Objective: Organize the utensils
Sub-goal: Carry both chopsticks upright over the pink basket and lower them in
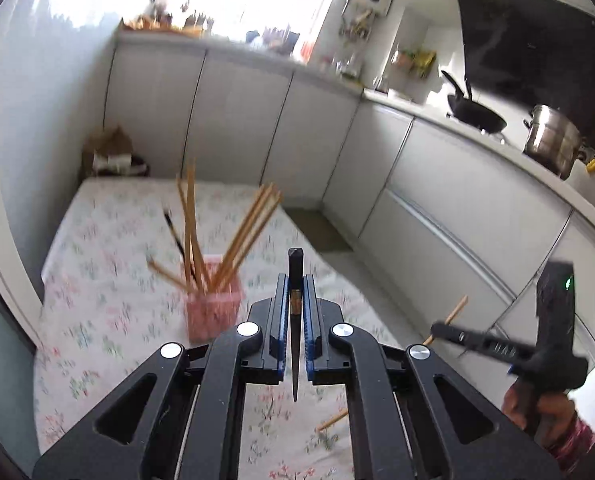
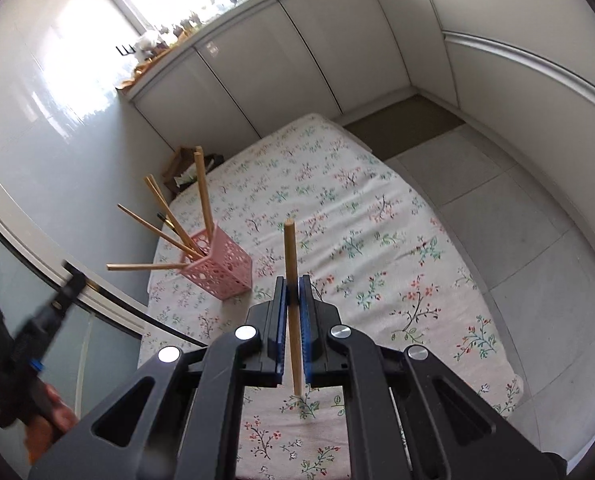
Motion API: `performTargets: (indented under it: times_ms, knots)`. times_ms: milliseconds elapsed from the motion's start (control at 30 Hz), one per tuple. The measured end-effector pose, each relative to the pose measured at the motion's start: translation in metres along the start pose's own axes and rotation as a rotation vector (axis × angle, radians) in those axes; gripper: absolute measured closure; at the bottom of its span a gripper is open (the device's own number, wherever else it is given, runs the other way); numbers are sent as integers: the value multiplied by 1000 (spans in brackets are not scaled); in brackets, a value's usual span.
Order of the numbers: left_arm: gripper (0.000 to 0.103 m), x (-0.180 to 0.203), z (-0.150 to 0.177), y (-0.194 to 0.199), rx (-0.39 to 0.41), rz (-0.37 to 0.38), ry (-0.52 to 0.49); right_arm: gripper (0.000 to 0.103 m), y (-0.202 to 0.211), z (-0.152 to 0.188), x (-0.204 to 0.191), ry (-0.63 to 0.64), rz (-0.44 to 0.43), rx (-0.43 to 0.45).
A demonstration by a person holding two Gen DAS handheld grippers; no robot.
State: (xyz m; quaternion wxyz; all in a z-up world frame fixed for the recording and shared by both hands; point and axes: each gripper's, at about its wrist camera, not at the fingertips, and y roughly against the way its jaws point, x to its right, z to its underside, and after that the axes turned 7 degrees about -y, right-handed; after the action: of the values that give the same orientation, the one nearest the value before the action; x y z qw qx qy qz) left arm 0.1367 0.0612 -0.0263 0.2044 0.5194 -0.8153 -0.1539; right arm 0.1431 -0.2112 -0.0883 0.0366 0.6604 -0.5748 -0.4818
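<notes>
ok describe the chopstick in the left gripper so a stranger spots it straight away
Above the floral tablecloth, near the pink basket, the left gripper pinches one chopstick. It is black with a brass band, unlike the bamboo chopsticks.

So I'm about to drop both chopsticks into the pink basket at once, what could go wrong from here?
The pink basket is light and already holds splayed wooden chopsticks; a nudge could tip it. The left gripper pinches the black chopstick and the right gripper the wooden chopstick, both near mid-length, so long ends could snag those sticks. Two grippers converging on one small opening might collide.
</notes>
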Motion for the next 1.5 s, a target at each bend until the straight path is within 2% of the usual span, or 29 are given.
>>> performTargets:
  times_ms: [200,500,700,867,933,967,1000,1067,1100,1200,1367,1500]
  knots:
    - [97,4,-50,1,43,-58,-31,97,11,-14,2,-6,-20,21]
    - [97,-12,-83,-25,104,-171,-38,97,14,-29,9,-7,-31,32]
    - [97,-26,-80,-60,77,-200,-21,97,1,-35,11,-6,-18,17]
    - [97,-34,-65,-90,19,-210,-23,97,-6,-39,8,2,-15,11]
    - [96,-37,-56,-103,-32,-217,-23,97,-6,-41,4,4,-21,10]
    - [92,-38,-52,-106,-51,-211,-26,97,-6,-43,2,5,-26,10]
    - [84,-38,-48,-105,-59,-204,-23,97,-5,-44,-3,8,-35,12]
    - [72,-43,-46,-95,-31,-199,-3,97,-1,-48,-14,23,-50,24]
    - [70,-45,-47,-85,-4,-193,17,97,2,-52,-22,36,-62,33]
    - [64,-56,-58,-38,126,-190,109,97,12,-64,-52,66,-109,60]
    - [63,-74,-66,15,276,-241,233,97,26,-85,-104,113,-174,138]
    - [62,-96,-57,34,323,-262,322,97,16,-101,-145,155,-192,170]
